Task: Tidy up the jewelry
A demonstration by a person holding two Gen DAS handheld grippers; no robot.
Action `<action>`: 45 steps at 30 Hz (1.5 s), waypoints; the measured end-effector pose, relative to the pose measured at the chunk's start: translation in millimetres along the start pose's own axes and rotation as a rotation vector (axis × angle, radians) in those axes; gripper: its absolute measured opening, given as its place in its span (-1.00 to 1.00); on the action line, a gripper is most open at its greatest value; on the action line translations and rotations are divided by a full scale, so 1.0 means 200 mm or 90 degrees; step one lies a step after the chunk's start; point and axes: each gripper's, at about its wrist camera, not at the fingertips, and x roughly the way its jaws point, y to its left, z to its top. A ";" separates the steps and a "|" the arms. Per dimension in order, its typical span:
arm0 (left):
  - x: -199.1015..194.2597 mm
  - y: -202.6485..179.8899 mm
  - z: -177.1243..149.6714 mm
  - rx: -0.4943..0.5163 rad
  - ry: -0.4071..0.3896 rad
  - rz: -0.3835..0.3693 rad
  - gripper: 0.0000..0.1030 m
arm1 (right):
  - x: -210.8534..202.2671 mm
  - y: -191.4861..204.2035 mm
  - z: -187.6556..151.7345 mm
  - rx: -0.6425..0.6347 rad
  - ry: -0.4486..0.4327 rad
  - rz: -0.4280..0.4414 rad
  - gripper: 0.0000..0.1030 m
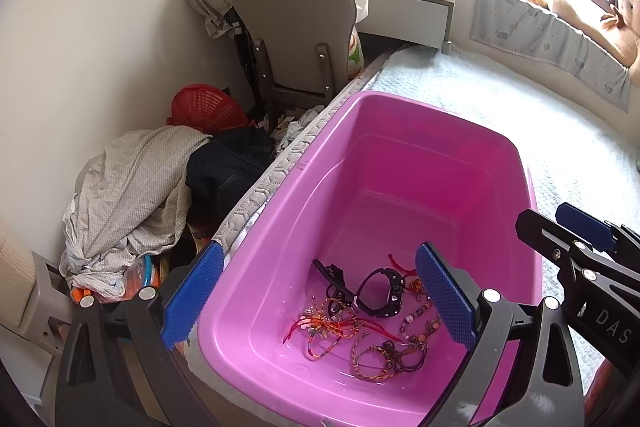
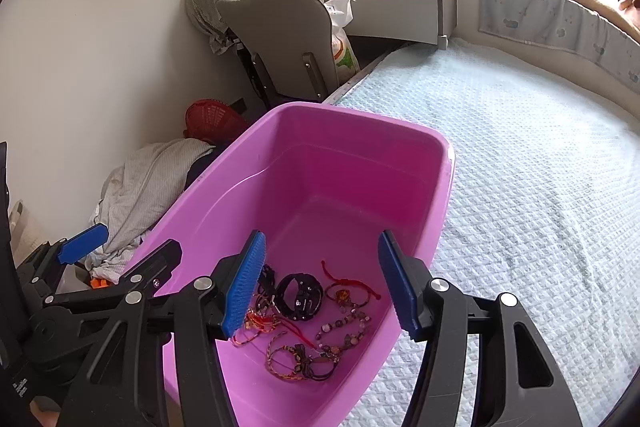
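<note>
A pink plastic tub point(image 1: 400, 163) point(image 2: 320, 163) sits on the bed near its left edge. In its near end lies a heap of jewelry: a black watch point(image 1: 380, 291) point(image 2: 300, 295), red cord bracelets point(image 1: 332, 331) point(image 2: 352, 285), beaded bracelets point(image 1: 420, 323) point(image 2: 344, 327) and braided bands point(image 1: 384, 355) point(image 2: 300, 359). My left gripper point(image 1: 320, 299) is open and empty, straddling the tub's left rim. My right gripper point(image 2: 324, 287) is open and empty above the jewelry. The right gripper's finger point(image 1: 584, 227) shows at the right of the left wrist view; the left gripper's finger point(image 2: 82, 243) shows at the left of the right wrist view.
The bed has a pale blue quilt point(image 2: 520, 187). Beside the bed on the floor lie a pile of clothes point(image 1: 132, 195), a red basket point(image 1: 208, 107) and a grey chair point(image 1: 292, 27). A cluttered shelf point(image 2: 392, 7) stands at the far end. Plush toys point(image 1: 616, 23) line the windowsill.
</note>
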 end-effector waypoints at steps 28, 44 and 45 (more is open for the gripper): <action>0.00 0.00 0.00 0.005 0.004 0.009 0.84 | 0.01 0.02 -0.01 -0.005 0.005 -0.004 0.10; 0.01 0.00 -0.01 0.013 0.002 0.021 0.84 | 0.02 0.03 -0.02 -0.004 0.009 -0.003 0.10; 0.02 0.00 -0.01 0.013 0.003 0.021 0.84 | 0.02 0.02 -0.03 -0.004 0.009 -0.004 0.10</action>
